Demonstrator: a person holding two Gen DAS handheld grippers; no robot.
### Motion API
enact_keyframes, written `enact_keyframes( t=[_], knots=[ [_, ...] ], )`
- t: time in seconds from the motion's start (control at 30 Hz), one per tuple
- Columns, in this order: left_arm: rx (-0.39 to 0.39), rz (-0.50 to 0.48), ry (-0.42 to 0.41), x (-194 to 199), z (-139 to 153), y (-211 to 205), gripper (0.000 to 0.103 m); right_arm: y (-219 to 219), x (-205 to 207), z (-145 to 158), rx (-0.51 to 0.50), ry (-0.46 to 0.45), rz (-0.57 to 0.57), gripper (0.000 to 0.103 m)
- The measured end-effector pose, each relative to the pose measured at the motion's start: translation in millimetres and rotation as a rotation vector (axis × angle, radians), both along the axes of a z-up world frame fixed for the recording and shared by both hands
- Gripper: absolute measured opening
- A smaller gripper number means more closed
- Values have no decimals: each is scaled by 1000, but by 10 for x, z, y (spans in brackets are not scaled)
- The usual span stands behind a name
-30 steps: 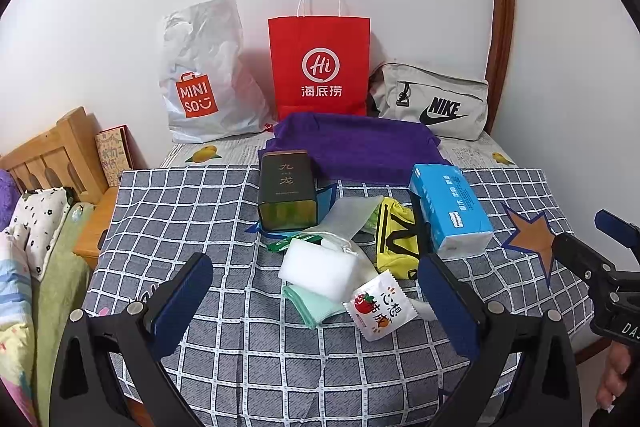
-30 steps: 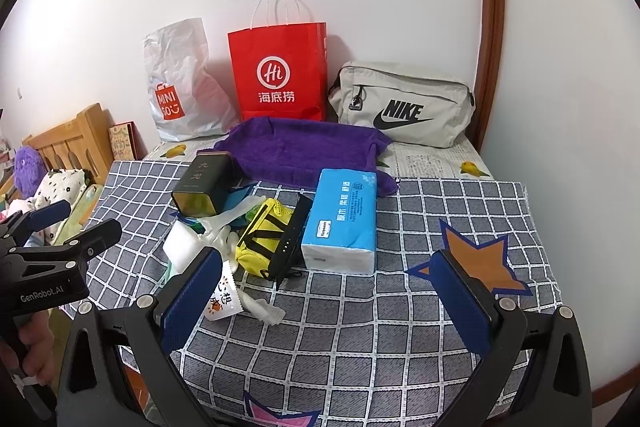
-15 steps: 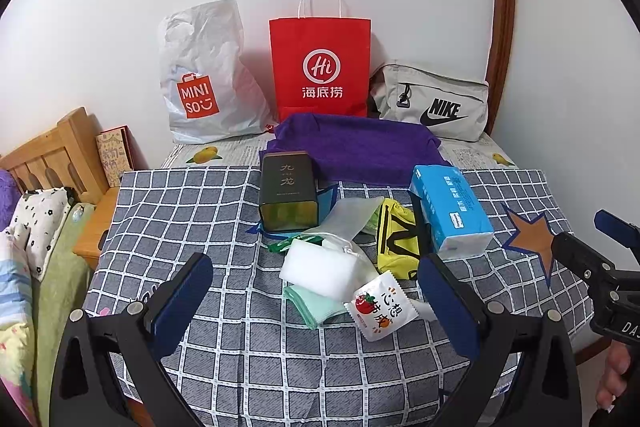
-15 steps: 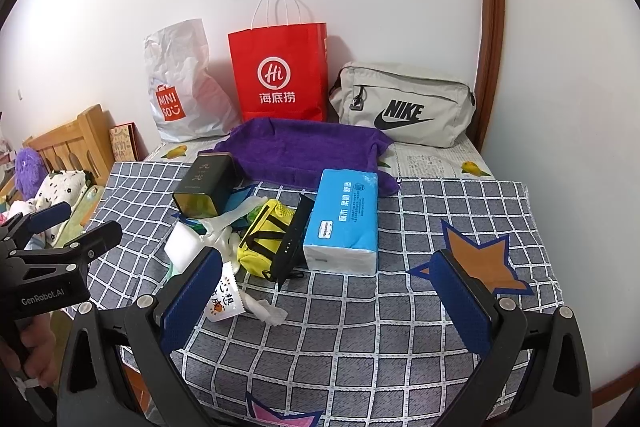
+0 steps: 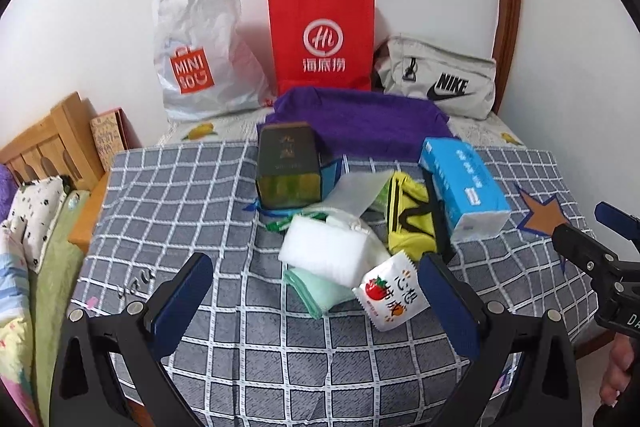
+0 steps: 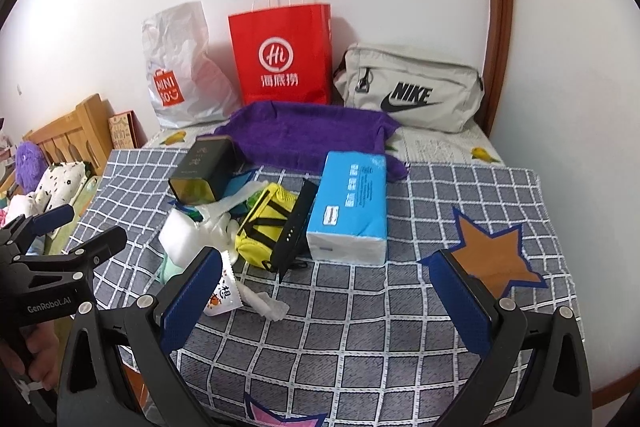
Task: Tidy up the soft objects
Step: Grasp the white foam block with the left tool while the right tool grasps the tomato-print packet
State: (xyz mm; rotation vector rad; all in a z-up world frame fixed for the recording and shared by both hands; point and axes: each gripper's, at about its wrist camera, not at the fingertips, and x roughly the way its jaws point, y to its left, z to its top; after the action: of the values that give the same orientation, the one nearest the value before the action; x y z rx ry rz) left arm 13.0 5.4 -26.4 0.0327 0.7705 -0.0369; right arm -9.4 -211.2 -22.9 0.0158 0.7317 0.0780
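Note:
A pile lies mid-table on the checked cloth [image 5: 168, 195]: a white sponge block [image 5: 324, 249], a mint green cloth [image 5: 316, 287] under it, a strawberry snack packet [image 5: 390, 297], a yellow pouch [image 5: 408, 219], a blue tissue pack [image 5: 464, 187] and a dark tea tin [image 5: 288, 163]. A purple towel [image 5: 360, 123] is spread behind. My left gripper [image 5: 316, 303] hovers open just short of the packet and cloth. My right gripper [image 6: 326, 293] is open over the cloth, in front of the tissue pack [image 6: 350, 203] and the yellow pouch [image 6: 266, 219]. Both hold nothing.
Against the wall stand a white Miniso bag [image 5: 200, 55], a red paper bag [image 5: 320, 35] and a grey Nike bag [image 5: 436, 79]. A wooden headboard [image 5: 52, 143] and bedding [image 5: 36, 227] lie left. A black flat device [image 6: 294, 227] leans beside the pouch.
Both grippers have edged slightly forward toward the pile. No object has moved.

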Motion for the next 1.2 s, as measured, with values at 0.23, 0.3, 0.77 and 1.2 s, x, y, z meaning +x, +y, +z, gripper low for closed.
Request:
enact_keyframes(
  t=[0.23, 0.3, 0.77, 1.2],
  knots=[
    [-22, 33, 76, 210, -348, 255, 103, 96, 253, -321, -10, 68, 18, 103],
    [-15, 43, 91, 277, -435, 352, 102, 123, 315, -411, -8, 91, 30, 103],
    [-145, -148, 84, 552, -623, 306, 103, 341, 619, -826, -25, 174, 111, 100],
    [-157, -213, 130, 830, -885, 192, 78, 235, 719, -934, 11, 215, 117, 100]
  ],
)
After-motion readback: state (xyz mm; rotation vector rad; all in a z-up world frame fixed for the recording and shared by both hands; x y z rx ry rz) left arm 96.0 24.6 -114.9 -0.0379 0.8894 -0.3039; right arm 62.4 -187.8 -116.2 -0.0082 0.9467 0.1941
